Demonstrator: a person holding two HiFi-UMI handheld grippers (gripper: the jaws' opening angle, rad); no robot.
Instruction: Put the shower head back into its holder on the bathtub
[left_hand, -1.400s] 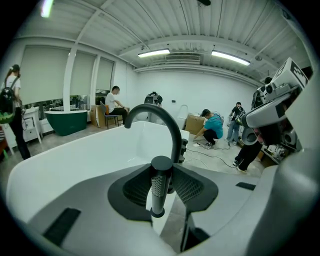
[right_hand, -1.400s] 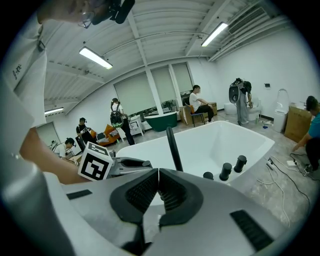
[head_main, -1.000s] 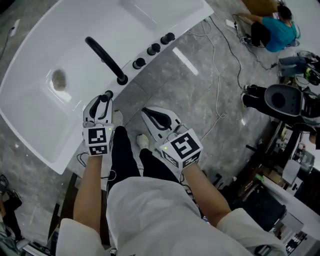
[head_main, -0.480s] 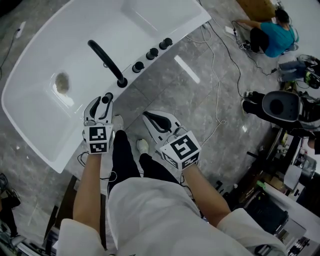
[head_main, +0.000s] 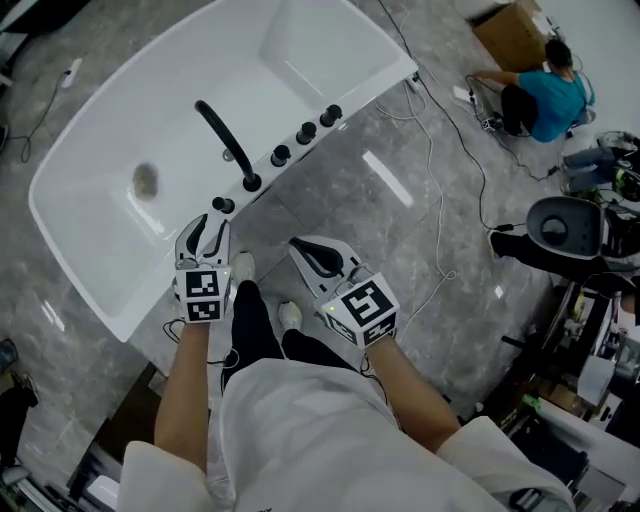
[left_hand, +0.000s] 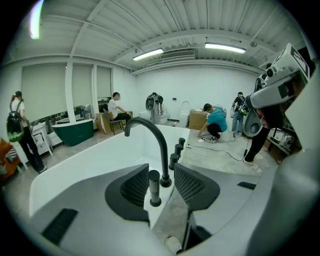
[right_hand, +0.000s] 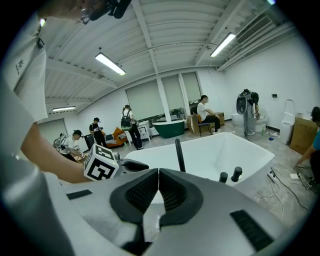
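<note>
Left tongs (left_hand: 160, 175) just opened, nothing between | right tongs (right_hand: 158, 174) clenched empty | risk: jaw clips seated shower head (left_hand: 154, 187) loose

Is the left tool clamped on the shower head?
No, the jaws of the left tool have just been opening and stand apart, and the shower head stands upright on the bathtub between them, touched by neither pad.
</note>
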